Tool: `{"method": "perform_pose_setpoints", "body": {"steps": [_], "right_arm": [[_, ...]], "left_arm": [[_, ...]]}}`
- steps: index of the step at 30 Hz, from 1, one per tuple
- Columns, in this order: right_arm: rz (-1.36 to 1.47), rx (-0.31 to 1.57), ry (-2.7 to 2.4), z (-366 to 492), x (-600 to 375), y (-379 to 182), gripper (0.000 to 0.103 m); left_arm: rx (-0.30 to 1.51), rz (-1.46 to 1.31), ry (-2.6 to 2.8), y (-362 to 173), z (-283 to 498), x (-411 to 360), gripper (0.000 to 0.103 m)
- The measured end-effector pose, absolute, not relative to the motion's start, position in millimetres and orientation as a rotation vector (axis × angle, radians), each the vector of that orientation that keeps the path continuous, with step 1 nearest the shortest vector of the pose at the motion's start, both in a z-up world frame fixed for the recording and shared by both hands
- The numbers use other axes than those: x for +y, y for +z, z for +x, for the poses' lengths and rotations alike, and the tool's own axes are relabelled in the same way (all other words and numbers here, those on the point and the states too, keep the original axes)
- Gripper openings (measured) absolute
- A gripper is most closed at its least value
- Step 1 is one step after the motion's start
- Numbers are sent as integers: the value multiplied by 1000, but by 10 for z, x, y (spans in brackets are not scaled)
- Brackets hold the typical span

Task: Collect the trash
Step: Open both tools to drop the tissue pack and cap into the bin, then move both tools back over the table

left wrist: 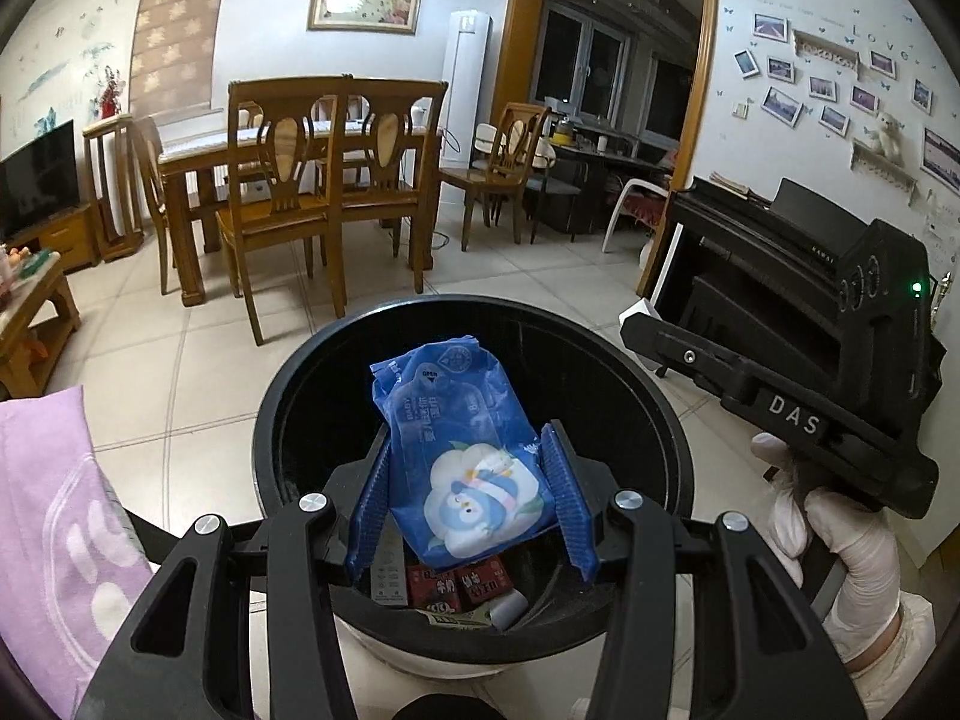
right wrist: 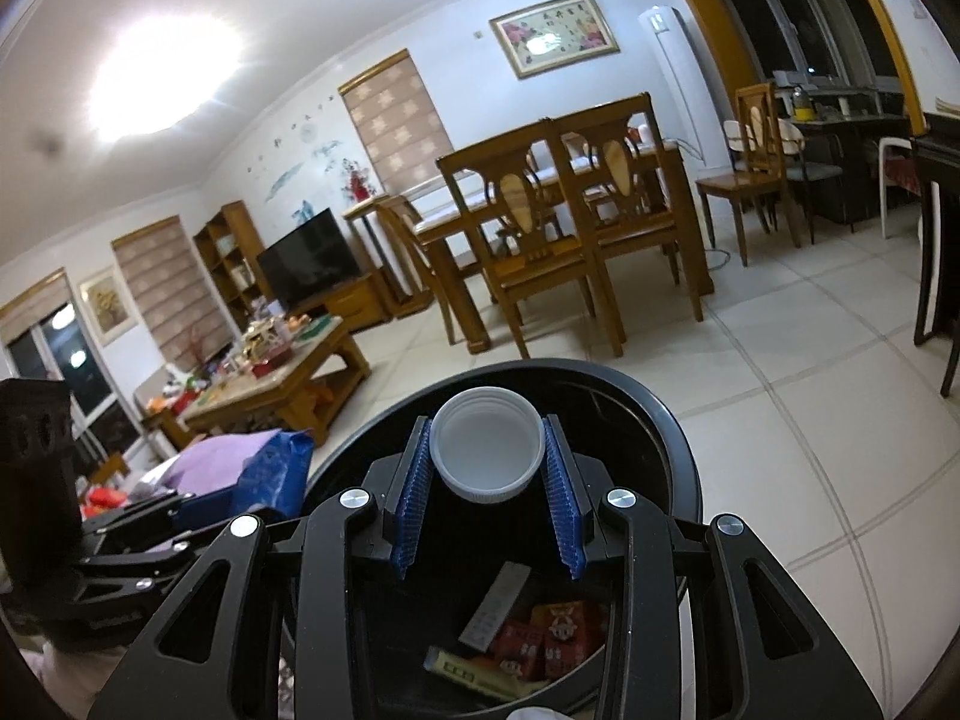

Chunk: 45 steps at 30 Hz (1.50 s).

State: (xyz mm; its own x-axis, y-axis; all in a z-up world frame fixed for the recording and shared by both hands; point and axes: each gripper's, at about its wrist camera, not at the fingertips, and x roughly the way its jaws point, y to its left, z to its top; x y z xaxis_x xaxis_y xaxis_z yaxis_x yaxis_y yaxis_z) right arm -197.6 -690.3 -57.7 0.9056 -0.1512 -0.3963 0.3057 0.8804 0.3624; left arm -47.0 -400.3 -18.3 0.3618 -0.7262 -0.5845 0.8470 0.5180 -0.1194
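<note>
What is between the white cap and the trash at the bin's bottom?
Nothing: in the right wrist view, the white cap hangs over the bin, above red boxes.

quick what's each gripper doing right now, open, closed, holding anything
Left gripper: closed on the blue wipes packet, over the black trash bin.
Right gripper: closed on the white plastic lid, above the same bin.

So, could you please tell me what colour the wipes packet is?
Blue, with a white-and-blue penguin picture; the wipes packet shows best in the left wrist view.
</note>
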Motion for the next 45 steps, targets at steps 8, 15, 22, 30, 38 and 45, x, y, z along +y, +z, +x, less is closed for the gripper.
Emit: {"method": "perform_pose_setpoints", "body": {"steps": [8, 15, 22, 30, 38, 45], "right_arm": [[442, 397, -232, -1854, -6842, -675, 36], [444, 402, -241, -1806, -6846, -741, 36], [449, 420, -244, -1762, -6797, -855, 37], [451, 420, -250, -1757, -6797, -867, 46], [457, 391, -258, -1760, -6774, -898, 69], [443, 388, -234, -1719, -6606, -807, 77]], "left_arm": [[655, 232, -1024, -211, -447, -4073, 48], [660, 237, -1025, -222, -437, -4091, 48], [665, 237, -1022, -230, -440, -4098, 50], [652, 237, -993, -263, -460, -4097, 79], [617, 234, -978, -186, -496, -4006, 93], [597, 215, -948, -64, -501, -3768, 98]]}}
